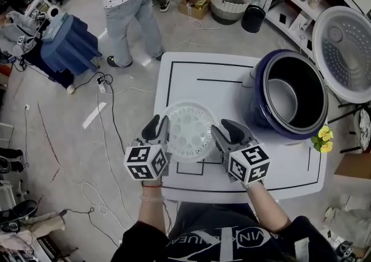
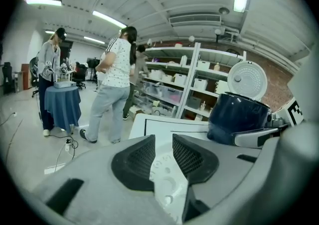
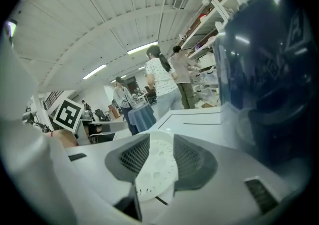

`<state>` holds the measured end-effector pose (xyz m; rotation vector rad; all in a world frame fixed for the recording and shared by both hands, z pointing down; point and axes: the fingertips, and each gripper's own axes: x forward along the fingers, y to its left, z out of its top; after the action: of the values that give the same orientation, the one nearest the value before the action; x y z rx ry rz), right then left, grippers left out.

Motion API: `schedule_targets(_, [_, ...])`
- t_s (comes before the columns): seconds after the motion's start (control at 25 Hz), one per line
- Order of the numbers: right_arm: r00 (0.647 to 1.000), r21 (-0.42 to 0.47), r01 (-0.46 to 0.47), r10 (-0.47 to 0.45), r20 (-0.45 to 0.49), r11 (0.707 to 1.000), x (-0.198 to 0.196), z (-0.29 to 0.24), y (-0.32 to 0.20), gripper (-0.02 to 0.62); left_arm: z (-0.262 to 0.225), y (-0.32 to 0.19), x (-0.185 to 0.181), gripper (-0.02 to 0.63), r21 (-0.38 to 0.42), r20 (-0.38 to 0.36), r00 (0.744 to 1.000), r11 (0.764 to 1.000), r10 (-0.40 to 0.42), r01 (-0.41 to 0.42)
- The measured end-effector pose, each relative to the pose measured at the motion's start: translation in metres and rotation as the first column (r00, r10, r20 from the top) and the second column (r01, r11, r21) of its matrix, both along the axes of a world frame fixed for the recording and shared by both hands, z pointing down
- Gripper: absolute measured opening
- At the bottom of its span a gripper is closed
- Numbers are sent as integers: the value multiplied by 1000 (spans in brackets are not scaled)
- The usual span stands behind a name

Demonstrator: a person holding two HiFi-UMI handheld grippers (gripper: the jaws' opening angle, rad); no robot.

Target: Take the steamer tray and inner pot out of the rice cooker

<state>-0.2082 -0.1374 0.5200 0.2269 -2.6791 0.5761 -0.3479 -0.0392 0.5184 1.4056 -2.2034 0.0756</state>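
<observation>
The white perforated steamer tray [image 1: 190, 131] lies flat on the white table [image 1: 197, 75] near its front edge. My left gripper [image 1: 157, 129] sits at the tray's left rim and my right gripper [image 1: 229, 131] at its right rim. In the left gripper view the tray [image 2: 167, 179] shows in the gap below the parted jaws of the left gripper [image 2: 163, 144], untouched by the pads. The right gripper [image 3: 160, 144] also stands open over the tray [image 3: 157, 169]. The dark blue rice cooker [image 1: 261, 116] stands at the right, with the metal inner pot [image 1: 283, 99] inside it.
The cooker's lid [image 1: 345, 52] is swung open past the table's right edge. Yellow flowers [image 1: 322, 138] sit by the cooker's front. A person [image 1: 130, 6] stands beyond the table's far left corner, near a blue-draped stand [image 1: 69, 46]. Cables trail across the floor at the left.
</observation>
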Motion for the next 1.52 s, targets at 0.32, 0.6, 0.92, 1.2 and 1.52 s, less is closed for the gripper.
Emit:
schedule_targets(0.32, [993,63,30,-37,108,998,19,-60,7,144,-50,-49,31,94,87,43,991,988,126,-129])
schedule_targets(0.6, [982,117,-27,4,191,993,56,-105,-16,144,-81,-106,75,94,158,60,966,953,252,-259])
schedule_targets(0.92, [965,142,-89,50,257,986,99,-142,-45,143,-109,-159,129,94,217,72,920,894,386,-392])
schedule_targets(1.2, [947,184,-218,162,277,958,143,-158,-92,137,-126,-190,162,94,258,67,894,857,444,-445])
schedule_targets(1.52, [917,206,-345,281,284,916,190,-170,-145,137,-135,-213,180,94,278,47,884,844,465,-459])
